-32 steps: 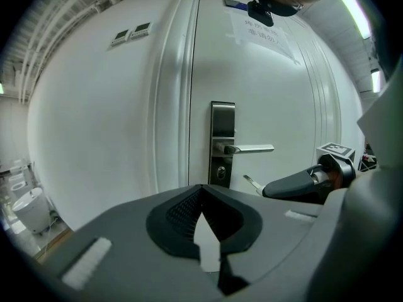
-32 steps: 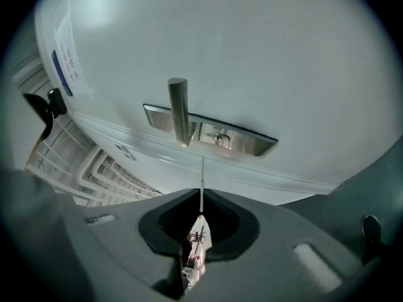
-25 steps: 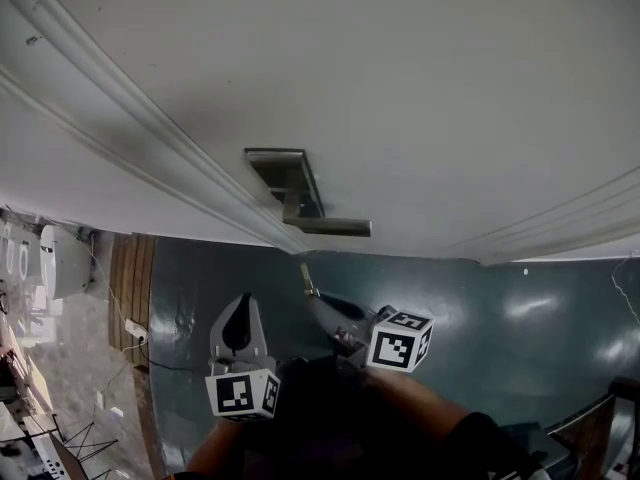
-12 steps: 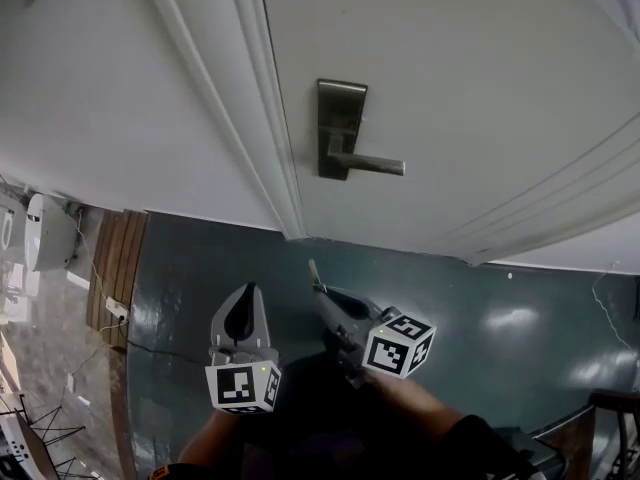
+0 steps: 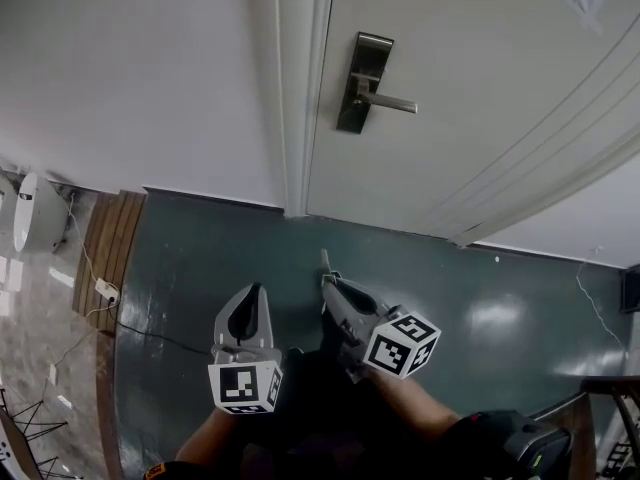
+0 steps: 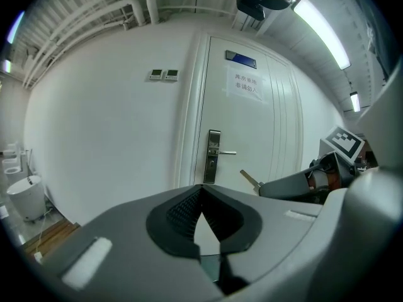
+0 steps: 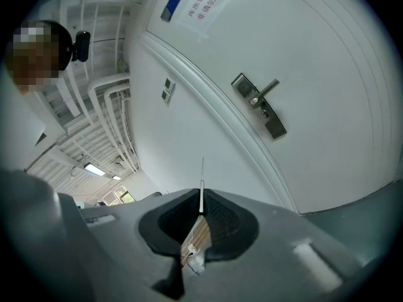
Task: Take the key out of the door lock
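Key [image 5: 325,261] out of the lock: in the head view it sticks forward from the tip of the right gripper [image 5: 329,282], whose jaws are clamped on it, the blade aimed at the door [image 5: 480,88]. The lock plate [image 5: 362,83] with its lever handle [image 5: 392,101] sits well ahead of that gripper and slightly to its right, clear of the key. The left gripper [image 5: 250,293] hangs just beside the right one, on its left, over the dark green floor [image 5: 200,258], pointing at the wall [image 5: 130,68] and door frame.

From the left gripper view, the left gripper [image 6: 201,190] has its jaws pressed together at the tips with nothing between them. Straight beyond them stands the lock plate [image 6: 213,156], with a paper notice [image 6: 244,87] higher up the door. To the right, the key [image 6: 250,178] pokes out of the right gripper [image 6: 263,188].

From the right gripper view, the right gripper [image 7: 201,206] pinches the key [image 7: 201,184], seen edge-on as a thin upright sliver rising past the jaw tips. The lock plate [image 7: 258,106] lies well beyond, up and to the right.
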Demonstrator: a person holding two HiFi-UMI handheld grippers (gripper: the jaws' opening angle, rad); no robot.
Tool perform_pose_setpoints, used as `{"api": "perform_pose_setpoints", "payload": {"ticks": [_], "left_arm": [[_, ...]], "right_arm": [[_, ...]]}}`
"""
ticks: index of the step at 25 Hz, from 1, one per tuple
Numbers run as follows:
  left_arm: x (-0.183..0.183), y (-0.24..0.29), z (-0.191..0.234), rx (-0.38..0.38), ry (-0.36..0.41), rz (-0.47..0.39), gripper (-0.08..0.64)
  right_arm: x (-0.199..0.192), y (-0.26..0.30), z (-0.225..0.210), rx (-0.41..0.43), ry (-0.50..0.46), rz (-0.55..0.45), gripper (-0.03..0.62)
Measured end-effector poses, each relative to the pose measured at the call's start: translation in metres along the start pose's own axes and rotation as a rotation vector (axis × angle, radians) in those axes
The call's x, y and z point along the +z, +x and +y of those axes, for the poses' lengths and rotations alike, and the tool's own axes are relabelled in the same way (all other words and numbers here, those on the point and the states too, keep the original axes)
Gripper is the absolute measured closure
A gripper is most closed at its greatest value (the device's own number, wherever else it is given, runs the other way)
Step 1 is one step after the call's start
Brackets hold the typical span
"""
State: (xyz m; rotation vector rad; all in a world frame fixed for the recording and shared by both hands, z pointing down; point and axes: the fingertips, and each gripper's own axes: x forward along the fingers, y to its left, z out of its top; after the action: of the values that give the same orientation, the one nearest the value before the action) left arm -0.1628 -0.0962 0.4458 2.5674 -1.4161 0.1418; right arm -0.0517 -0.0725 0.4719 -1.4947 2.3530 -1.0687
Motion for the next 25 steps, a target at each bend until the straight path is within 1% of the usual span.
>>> {"api": "perform_pose_setpoints", "payload": {"ticks": [3,7,14,19,25], "left_arm": [[-0.004,-0.029,-0.003,-0.015,-0.010,-0.011,0.543],[-0.004,-0.053,-0.013,-0.045,-0.026,-0.019,0.541],[-0.011,-0.072,-0.046,-0.084,-0.027,-0.024,0.541],[-0.011,-0.081,-0.088,-0.118,-0.013,-0.022,0.541],[-0.015,-0.098,-0.159,-0.147,0.008,-0.010,0.543]], "right_arm": [[-0.014,-0.017,0.023,-0.011,-0.018,-0.003,0.578],[-0.022,-0.035,0.045,-0.019,-0.060,-0.002,0.578],[-0.033,-0.076,0.046,-0.053,-0.087,-0.023,0.578],[-0.035,-0.121,0.035,-0.076,-0.105,-0.054,0.578],[-0.034,-0.190,0.013,-0.097,-0.125,-0.080,0.577]]}}
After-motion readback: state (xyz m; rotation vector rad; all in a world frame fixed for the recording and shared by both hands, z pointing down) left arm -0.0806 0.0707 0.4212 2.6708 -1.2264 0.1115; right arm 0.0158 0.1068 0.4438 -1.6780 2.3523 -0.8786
